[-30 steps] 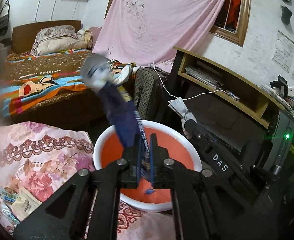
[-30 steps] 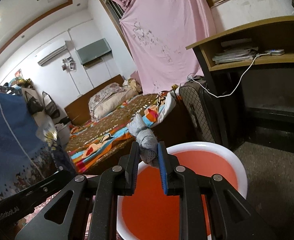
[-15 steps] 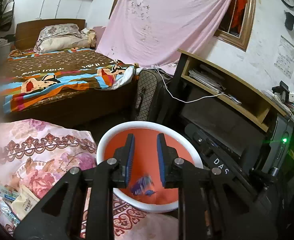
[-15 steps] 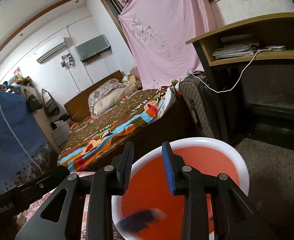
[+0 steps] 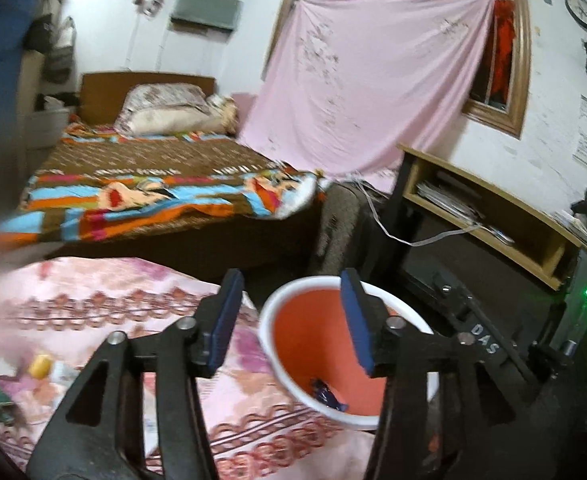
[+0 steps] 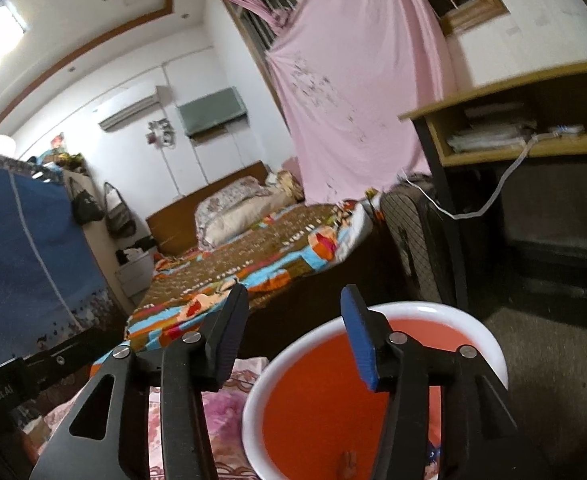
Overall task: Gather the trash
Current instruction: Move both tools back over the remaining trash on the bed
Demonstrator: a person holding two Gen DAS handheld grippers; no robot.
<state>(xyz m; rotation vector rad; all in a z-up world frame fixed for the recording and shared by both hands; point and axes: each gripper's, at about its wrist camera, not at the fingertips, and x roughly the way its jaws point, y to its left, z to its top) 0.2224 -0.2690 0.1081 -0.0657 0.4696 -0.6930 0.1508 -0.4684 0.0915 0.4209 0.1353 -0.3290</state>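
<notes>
From the left wrist view, the left gripper [image 5: 289,312] is above the edge of the pink flowered cloth [image 5: 93,320], its jaws opening with nothing between them. Just beside it stands the white basin [image 5: 269,320] with an orange inside, and a dark blue wrapper [image 5: 324,394] lies on its bottom. More small trash [image 5: 37,366] lies far left on the cloth.

From the right wrist view, the right gripper [image 6: 293,328] hangs over the same basin [image 6: 489,344], jaws opening and empty. Behind is the bed [image 6: 261,256].

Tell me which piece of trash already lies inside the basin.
The dark blue wrapper lies in the orange basin; the yellow piece remains on the floral cloth.
</notes>
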